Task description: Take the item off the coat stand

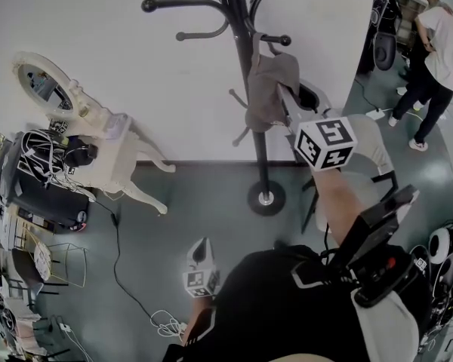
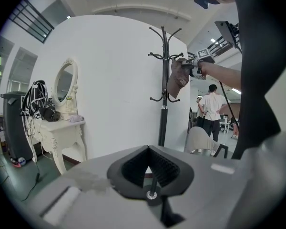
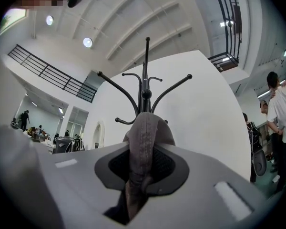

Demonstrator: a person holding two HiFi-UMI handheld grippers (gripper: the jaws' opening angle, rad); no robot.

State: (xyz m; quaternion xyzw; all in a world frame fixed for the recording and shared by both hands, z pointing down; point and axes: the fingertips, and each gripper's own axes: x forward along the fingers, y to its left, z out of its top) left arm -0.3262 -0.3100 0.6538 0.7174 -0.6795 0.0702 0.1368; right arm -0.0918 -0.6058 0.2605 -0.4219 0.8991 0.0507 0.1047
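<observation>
A black coat stand (image 1: 245, 36) rises in front of the white wall, its round base (image 1: 266, 198) on the grey floor. A grey-brown cap (image 1: 270, 89) hangs at one of its hooks. My right gripper (image 1: 285, 98) is raised to it and shut on the cap's fabric. In the right gripper view the cap (image 3: 145, 132) fills the gap between the jaws, with the coat stand (image 3: 146, 94) just behind it. My left gripper (image 1: 200, 246) hangs low by my body, shut and empty. The left gripper view shows the cap (image 2: 178, 78) held against the coat stand (image 2: 163, 109).
A white dressing table (image 1: 109, 149) with an oval mirror (image 1: 45, 85) stands left of the stand, beside a black cart (image 1: 41, 187) draped with cables. A cord (image 1: 121, 270) trails over the floor. A grey chair (image 1: 374, 145) sits to the right. People (image 1: 438, 59) stand at the far right.
</observation>
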